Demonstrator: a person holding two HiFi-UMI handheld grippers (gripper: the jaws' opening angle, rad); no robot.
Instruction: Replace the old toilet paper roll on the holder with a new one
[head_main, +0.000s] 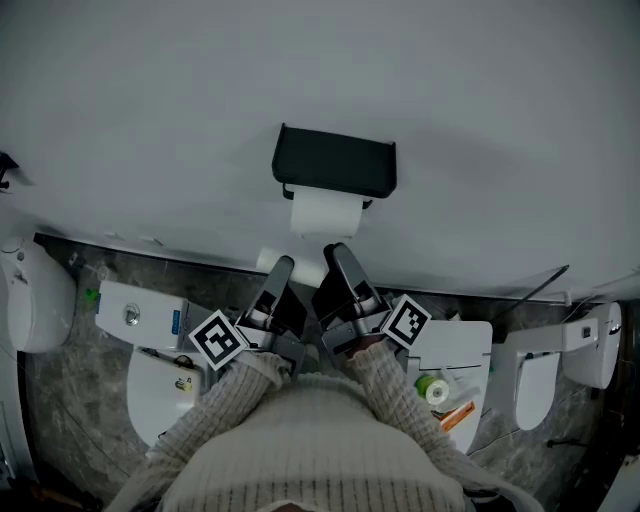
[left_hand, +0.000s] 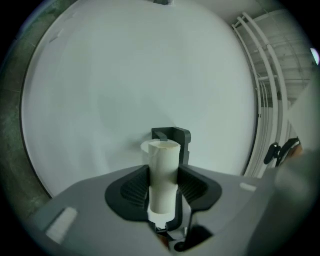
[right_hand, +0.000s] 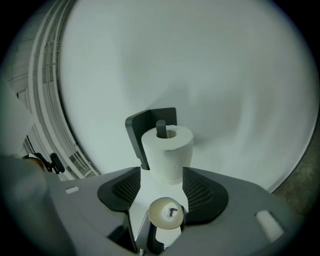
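Sliding the toilet paper roll (right_hand: 167, 150) free turns on its axis

At left, the left gripper (left_hand: 164, 187) pinches a slim white tube (left_hand: 163, 162), parked at 7 o'clock from the holder (head_main: 335, 160). The toilet paper roll sits on the peg (right_hand: 161, 127), long axis 9-to-3 along the wall in the head view. The right gripper (right_hand: 165, 187), nearer at 6 o'clock, clamps it across that axis, so removal likely runs sideways
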